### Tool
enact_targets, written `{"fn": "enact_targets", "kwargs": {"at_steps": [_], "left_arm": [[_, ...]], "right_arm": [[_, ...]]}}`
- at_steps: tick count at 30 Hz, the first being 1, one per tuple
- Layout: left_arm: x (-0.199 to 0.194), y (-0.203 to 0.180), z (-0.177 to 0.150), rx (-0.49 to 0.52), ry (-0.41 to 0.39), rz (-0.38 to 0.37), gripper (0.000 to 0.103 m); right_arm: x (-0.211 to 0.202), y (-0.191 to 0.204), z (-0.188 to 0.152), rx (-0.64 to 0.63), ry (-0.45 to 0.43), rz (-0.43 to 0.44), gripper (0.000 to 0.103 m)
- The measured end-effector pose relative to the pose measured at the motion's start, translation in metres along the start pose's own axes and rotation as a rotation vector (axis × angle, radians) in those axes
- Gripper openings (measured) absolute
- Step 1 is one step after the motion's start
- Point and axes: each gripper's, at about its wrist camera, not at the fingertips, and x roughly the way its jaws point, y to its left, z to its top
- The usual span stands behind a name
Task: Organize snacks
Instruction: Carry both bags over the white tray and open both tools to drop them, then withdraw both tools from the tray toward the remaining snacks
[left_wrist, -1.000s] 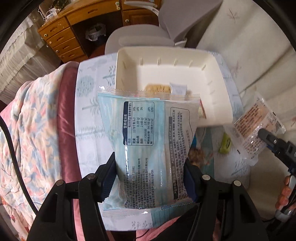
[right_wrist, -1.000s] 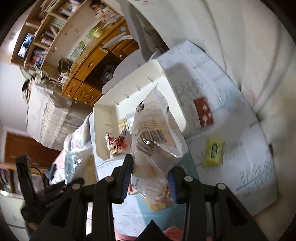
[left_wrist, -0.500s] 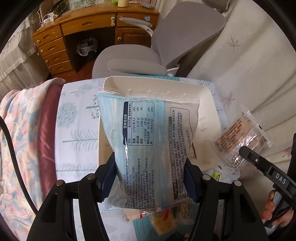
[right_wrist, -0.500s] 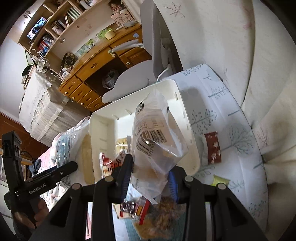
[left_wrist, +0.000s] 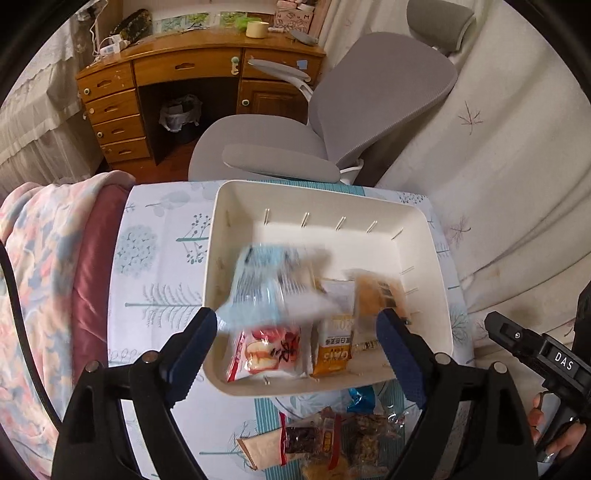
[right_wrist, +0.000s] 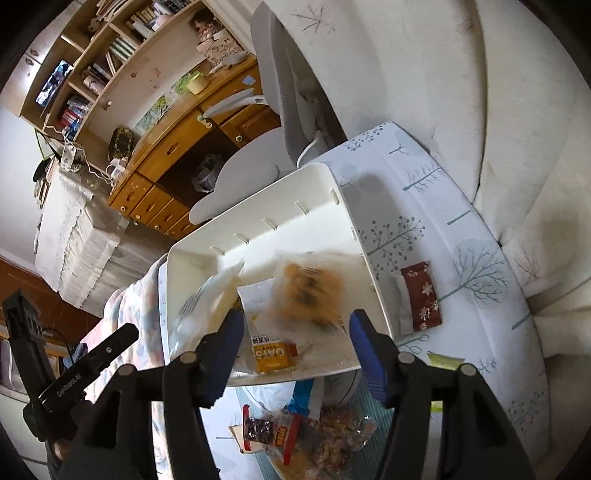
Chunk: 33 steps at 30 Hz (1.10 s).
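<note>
A white bin (left_wrist: 321, 206) (right_wrist: 284, 206) stands on the tree-print tablecloth. My left gripper (left_wrist: 295, 332) hangs over the bin's near edge, its jaws opening. The light blue snack packet (left_wrist: 266, 284) (right_wrist: 207, 295) is blurred and free of the pads, dropping into the bin. Above the same bin my right gripper (right_wrist: 297, 326) is opening too. The clear packet of brown snacks (right_wrist: 306, 291) (left_wrist: 376, 291) is blurred and loose between and beyond its fingers, inside the bin. An orange packet (left_wrist: 334, 350) and a red-and-white packet (left_wrist: 269, 350) lie in the bin.
A heap of several snack packets (left_wrist: 332, 443) (right_wrist: 314, 435) lies in front of the bin. To its right lie a dark red packet (right_wrist: 421, 299) and a yellow-green one (right_wrist: 443, 358). Behind stand a grey chair (left_wrist: 351, 110) and a wooden desk (left_wrist: 192, 66). A quilt (left_wrist: 37, 277) lies left.
Both grippers have opened and let go of their packets. The blue packet and the clear packet have left the pads and are falling, blurred, into the bin. Both views have shifted toward the bin.
</note>
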Motion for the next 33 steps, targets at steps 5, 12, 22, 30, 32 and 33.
{"fn": "enact_targets", "kwargs": {"at_steps": [5, 12, 22, 30, 32, 33], "left_arm": [[-0.014, 0.004, -0.018, -0.015, 0.011, -0.005, 0.087], [-0.046, 0.007, -0.058, -0.027, 0.002, -0.015, 0.087], [-0.081, 0.018, -0.118, -0.077, 0.001, 0.011, 0.087], [-0.09, 0.015, -0.155, -0.088, 0.022, 0.027, 0.087], [-0.09, 0.014, -0.162, -0.092, 0.032, 0.026, 0.087], [-0.089, 0.014, -0.166, -0.094, 0.04, 0.026, 0.087]], "right_arm": [[-0.013, -0.003, -0.01, -0.001, -0.013, 0.006, 0.06], [-0.031, -0.005, -0.041, -0.028, -0.02, 0.029, 0.061], [-0.045, -0.01, -0.09, -0.045, 0.018, 0.069, 0.069], [-0.045, -0.018, -0.122, -0.055, 0.074, 0.09, 0.069], [-0.043, -0.02, -0.128, -0.061, 0.086, 0.093, 0.069], [-0.042, -0.021, -0.131, -0.065, 0.095, 0.096, 0.069]]}}
